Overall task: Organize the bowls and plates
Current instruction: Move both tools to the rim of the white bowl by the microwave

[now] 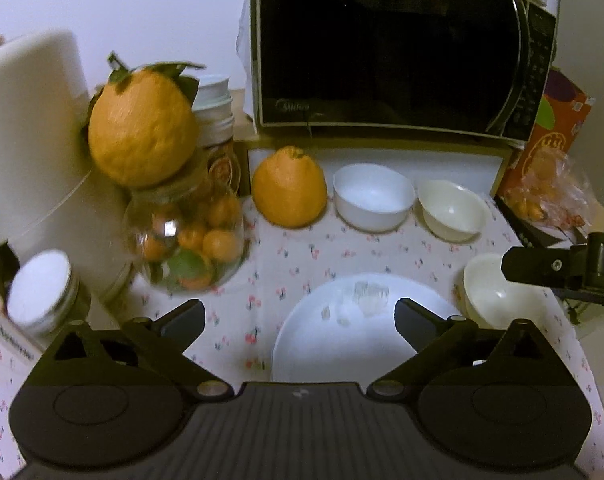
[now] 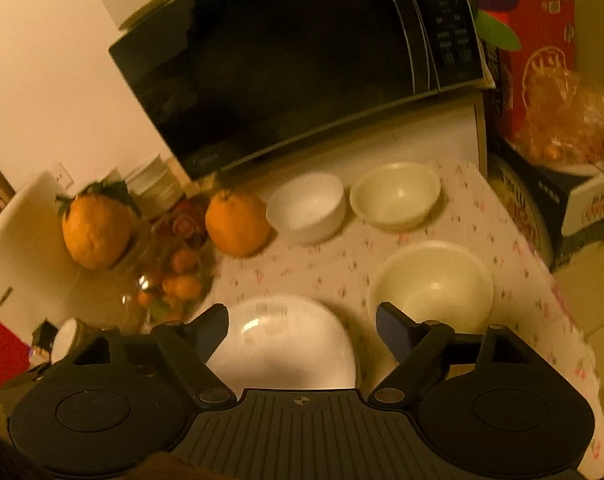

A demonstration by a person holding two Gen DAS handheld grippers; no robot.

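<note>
Tongs stood wide and empty: my left gripper [image 1: 298, 316] and right gripper [image 2: 302, 322] hung over the round white plate [image 1: 341, 340]. Right of that plate sat a cream bowl [image 2: 431, 284]; beyond it, a white bowl [image 1: 371, 196] and another cream bowl [image 1: 449, 208]. I judged nesting the bowls needed one rim pinched squarely.
</note>
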